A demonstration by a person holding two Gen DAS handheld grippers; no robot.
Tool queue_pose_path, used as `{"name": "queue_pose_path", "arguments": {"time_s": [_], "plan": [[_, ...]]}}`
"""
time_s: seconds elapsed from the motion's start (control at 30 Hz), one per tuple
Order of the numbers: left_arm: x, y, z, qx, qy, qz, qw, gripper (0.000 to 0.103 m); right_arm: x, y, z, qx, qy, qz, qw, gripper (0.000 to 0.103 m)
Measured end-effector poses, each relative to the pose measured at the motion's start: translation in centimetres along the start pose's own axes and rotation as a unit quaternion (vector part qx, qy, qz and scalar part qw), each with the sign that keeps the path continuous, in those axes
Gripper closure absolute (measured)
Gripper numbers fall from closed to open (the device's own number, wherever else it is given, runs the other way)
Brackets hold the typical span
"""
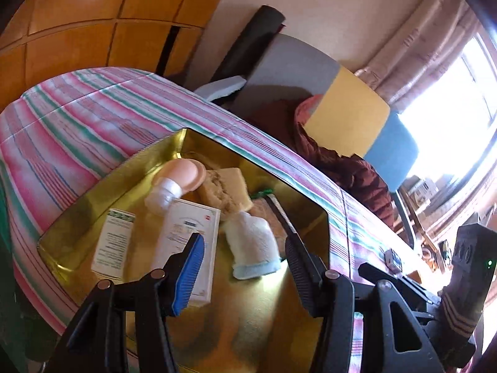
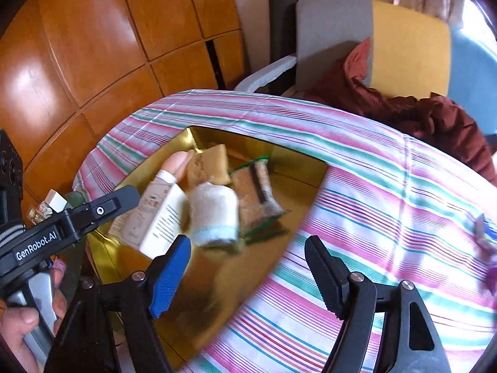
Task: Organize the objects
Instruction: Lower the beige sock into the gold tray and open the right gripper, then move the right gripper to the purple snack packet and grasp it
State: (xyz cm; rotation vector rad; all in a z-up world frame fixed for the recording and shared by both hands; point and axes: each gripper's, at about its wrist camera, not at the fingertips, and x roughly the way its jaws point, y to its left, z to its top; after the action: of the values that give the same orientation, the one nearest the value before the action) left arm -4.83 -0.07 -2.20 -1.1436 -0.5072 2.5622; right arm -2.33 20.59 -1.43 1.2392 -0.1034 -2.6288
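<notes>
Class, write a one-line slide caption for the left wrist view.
Open left gripper hovers over a gold tray holding boxes, a sponge and a white mitt.

Left gripper jaws spread, empty; right gripper likewise.

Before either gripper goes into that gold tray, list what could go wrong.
1. The items are packed tight: the rolled white cloth lies against the white box and the sponge, so open fingers closing on one may drag a neighbour.
2. The gold tray looks slick and light; a push could slide it on the striped cloth.
3. The left gripper and right gripper both hover open over the same tray and could collide.
</notes>
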Motion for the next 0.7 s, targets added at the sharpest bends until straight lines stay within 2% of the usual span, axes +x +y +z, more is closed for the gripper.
{"name": "queue_pose_path", "arguments": {"time_s": [0.1,0.27,0.47,0.7], "plan": [[0.2,-2.0,-0.8,0.037,0.006,-0.013,0.9992,0.048,-1.2,-2.0,-1.5,0.000,0.004,-0.033,0.999,0.024],[0.4,-5.4,-2.6,0.098,0.022,-0.042,0.9941,0.048,-2.4,-6.6,-4.4,0.032,0.030,-0.060,0.997,0.024],[0.8,-9.4,-5.7,0.168,0.054,-0.085,0.9806,0.048,-4.4,-13.2,-8.0,0.095,0.056,-0.102,0.989,0.024],[0.8,-13.7,-10.3,0.228,0.089,-0.130,0.9608,0.048,-7.8,-20.9,-11.5,0.177,0.072,-0.140,0.971,0.024]]}}
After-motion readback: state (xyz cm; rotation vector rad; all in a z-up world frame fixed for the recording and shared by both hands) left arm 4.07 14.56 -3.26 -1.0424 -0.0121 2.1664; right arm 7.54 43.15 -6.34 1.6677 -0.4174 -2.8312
